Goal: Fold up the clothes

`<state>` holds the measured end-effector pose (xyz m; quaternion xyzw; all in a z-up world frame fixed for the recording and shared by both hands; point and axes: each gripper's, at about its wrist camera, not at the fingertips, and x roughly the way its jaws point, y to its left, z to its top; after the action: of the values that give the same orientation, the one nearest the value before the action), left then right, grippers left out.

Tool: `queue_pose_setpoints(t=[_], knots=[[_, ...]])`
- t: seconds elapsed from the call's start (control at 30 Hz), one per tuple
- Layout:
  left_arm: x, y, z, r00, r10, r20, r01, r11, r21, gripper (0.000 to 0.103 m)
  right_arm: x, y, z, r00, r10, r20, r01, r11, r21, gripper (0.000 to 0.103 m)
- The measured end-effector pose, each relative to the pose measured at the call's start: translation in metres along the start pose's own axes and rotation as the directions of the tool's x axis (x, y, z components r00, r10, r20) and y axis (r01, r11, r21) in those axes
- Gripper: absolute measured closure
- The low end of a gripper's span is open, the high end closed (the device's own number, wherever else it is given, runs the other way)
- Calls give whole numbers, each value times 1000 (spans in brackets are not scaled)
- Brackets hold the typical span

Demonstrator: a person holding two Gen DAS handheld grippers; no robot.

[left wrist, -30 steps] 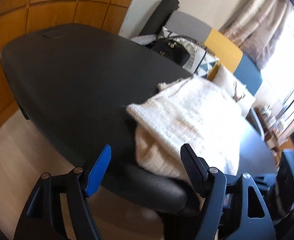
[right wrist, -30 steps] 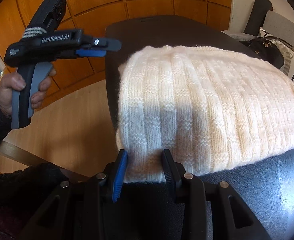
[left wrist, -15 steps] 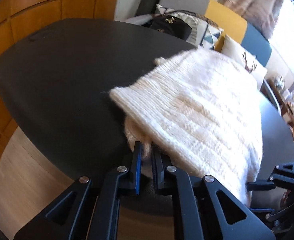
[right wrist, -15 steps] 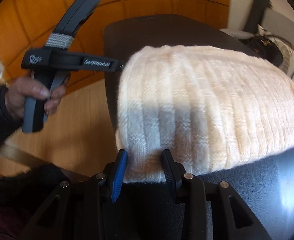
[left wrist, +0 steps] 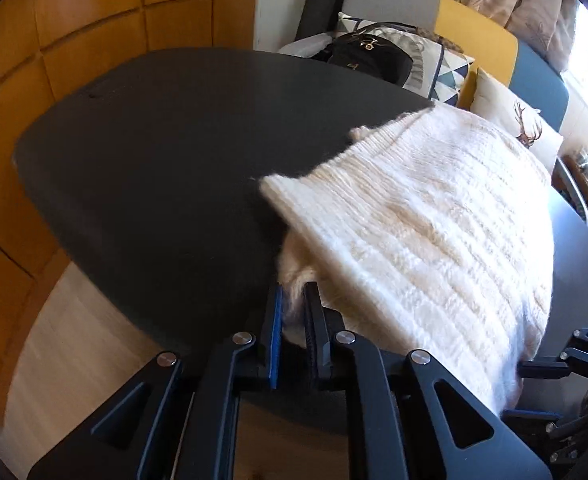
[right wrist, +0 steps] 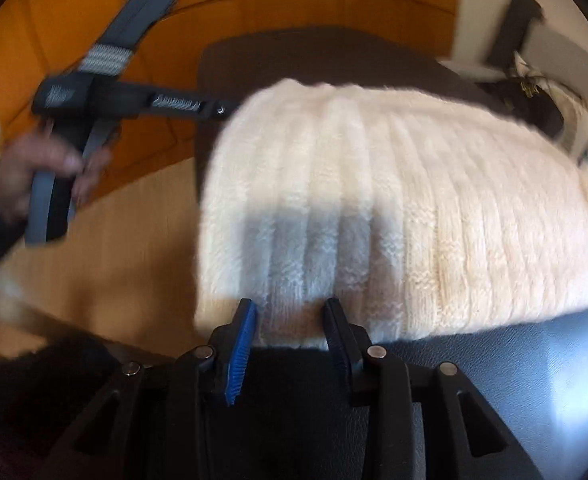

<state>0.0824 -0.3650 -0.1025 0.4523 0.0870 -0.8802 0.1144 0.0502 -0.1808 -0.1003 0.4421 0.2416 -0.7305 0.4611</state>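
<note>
Both tongs are closed on knit: the left gripper (left wrist: 294,312) has its two fingers nearly together, pinching a fuzzy under-layer at the near-left edge of the sweater (left wrist: 422,232), while the right gripper (right wrist: 289,320) stands with its fingers somewhat apart, clamped across a thicker bunch of the sweater's near edge (right wrist: 374,208). One sweater is in view, cream-white, thick and fluffy, with raised ribs in the knit; it is folded into at least two layers, the lower one peeping out under the top flap near the left fingers. It lies on the dark oval table (left wrist: 153,152), towards the table's near, right-hand side in the left wrist view. There its long axis runs diagonally, from the near edge by the grippers away towards the far right, and the ribs follow that line; a corner of the top flap points left across the bare tabletop. In the right wrist view, which is blurred, the ribs run straight away from the camera and a grey shadow band crosses the near part of the knit. One hand (right wrist: 41,172) shows there, gripping the left tool's handle. Beyond the table sit one black handbag (left wrist: 370,60) and a deer-print cushion (left wrist: 514,120).
</note>
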Motion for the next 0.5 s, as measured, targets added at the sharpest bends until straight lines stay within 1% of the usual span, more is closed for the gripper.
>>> queue_pose_setpoints(t=[0.03, 0.07, 0.1, 0.17, 0.2, 0.23, 0.27, 0.3, 0.37, 0.4, 0.43, 0.5], knots=[[-5, 0, 0, 999, 45, 7, -45, 999, 10, 92, -3, -2, 0, 1000, 15, -14, -15, 1000, 6, 68], [-14, -1, -1, 997, 73, 34, -74, 997, 10, 92, -6, -4, 0, 999, 32, -27, -32, 999, 14, 68], [-23, -2, -1, 995, 81, 62, -82, 997, 5, 92, -13, -9, 1, 997, 68, -31, -66, 997, 40, 68], [-42, -3, 0, 993, -7, 117, 10, 1000, -30, 92, -35, -18, 9, 997, 59, 42, -61, 996, 63, 68], [-51, -5, 0, 988, -57, 143, 63, 997, -40, 92, -41, -23, 15, 998, 38, 58, -41, 997, 58, 68], [-54, -12, 2, 981, -114, 157, 121, 992, -32, 92, -43, -28, 21, 997, 9, 75, -13, 998, 58, 65], [-53, -23, 6, 977, -145, 156, 148, 989, -8, 91, -43, -34, 28, 996, -21, 92, 15, 998, 59, 64], [-51, -35, 9, 975, -167, 148, 165, 986, 21, 90, -40, -39, 33, 995, -34, 90, 28, 997, 71, 63], [-38, -58, 10, 983, -156, 97, 146, 984, 104, 89, -22, -48, 35, 996, -90, 28, 87, 992, 91, 62], [-28, -63, 7, 990, -131, 55, 123, 984, 131, 89, -9, -53, 26, 994, -102, -35, 105, 990, 90, 62], [-18, -61, -1, 994, -105, 3, 104, 985, 139, 89, 4, -59, 17, 988, -113, -101, 122, 989, 86, 61], [-15, -50, -13, 993, -114, -30, 117, 985, 123, 89, 1, -52, 4, 989, -144, -34, 146, 987, 71, 62]])
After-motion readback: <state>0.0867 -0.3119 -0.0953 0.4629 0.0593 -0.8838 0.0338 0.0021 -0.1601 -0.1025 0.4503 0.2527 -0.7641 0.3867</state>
